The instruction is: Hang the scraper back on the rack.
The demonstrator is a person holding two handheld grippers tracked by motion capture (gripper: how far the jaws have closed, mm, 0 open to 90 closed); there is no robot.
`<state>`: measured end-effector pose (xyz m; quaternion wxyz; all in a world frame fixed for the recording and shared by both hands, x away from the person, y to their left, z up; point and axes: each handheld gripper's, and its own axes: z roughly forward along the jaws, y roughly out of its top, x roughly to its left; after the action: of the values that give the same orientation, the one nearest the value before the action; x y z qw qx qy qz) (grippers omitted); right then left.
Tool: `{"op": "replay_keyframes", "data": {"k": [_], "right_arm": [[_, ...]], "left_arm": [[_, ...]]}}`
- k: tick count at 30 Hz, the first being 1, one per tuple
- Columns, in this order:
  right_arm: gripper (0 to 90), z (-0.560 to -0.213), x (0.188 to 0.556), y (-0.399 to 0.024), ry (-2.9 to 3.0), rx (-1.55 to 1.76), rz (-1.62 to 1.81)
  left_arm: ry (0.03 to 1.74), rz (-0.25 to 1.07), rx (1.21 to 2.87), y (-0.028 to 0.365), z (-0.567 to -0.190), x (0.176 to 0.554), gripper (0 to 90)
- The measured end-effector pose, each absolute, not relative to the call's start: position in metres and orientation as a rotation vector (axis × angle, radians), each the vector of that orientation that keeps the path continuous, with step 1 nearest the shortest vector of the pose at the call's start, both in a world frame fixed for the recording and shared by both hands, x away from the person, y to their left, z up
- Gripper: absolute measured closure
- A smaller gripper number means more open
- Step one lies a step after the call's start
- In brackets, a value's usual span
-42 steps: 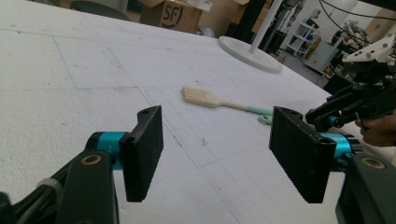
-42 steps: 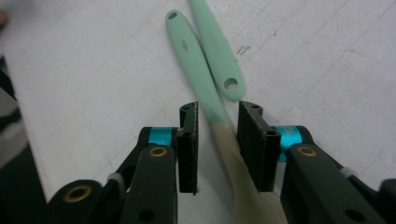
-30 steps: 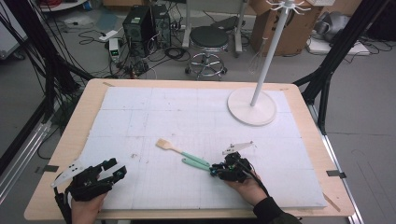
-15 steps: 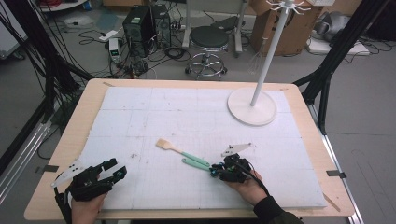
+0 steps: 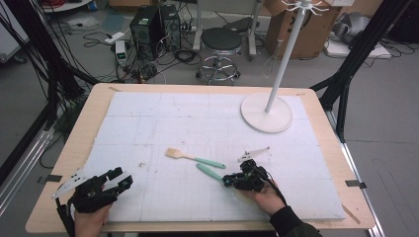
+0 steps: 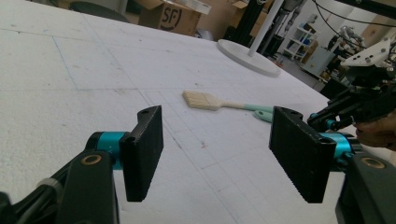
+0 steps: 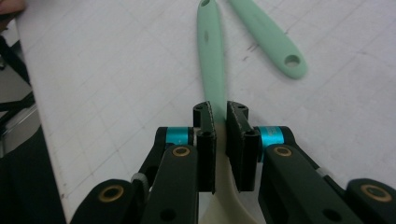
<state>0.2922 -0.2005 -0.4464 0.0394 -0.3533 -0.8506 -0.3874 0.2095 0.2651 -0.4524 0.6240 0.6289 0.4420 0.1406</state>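
At the lower left of the high view our left gripper point(image 5: 117, 178) rested on the white table mat point(image 5: 148, 123), jaws apart and empty. Near the centre lay the pastry brush point(image 5: 193, 158). Just right of it, our right gripper point(image 5: 228, 180) had just been closing on the mint-handled spatula point(image 7: 211, 60); its pads now clamped the neck, so we judged it ready to lift.

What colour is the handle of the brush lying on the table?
Mint green handle, clearest in the left gripper view.

Left claw point(image 5: 118, 176): jaws wide apart, empty, held low. Right claw point(image 5: 228, 180): jaws just closing, nearly together, pointing left.
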Motion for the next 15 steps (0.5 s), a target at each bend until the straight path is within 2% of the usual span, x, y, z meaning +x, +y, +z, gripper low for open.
{"op": "replay_keyframes", "data": {"k": [15], "right_arm": [[83.0, -0.429, 0.302, -0.241, -2.292, -1.206, -1.516]], "left_arm": [[1.019, 0.326, 1.447, 0.264, -0.452, 0.209, 35.8]]}}
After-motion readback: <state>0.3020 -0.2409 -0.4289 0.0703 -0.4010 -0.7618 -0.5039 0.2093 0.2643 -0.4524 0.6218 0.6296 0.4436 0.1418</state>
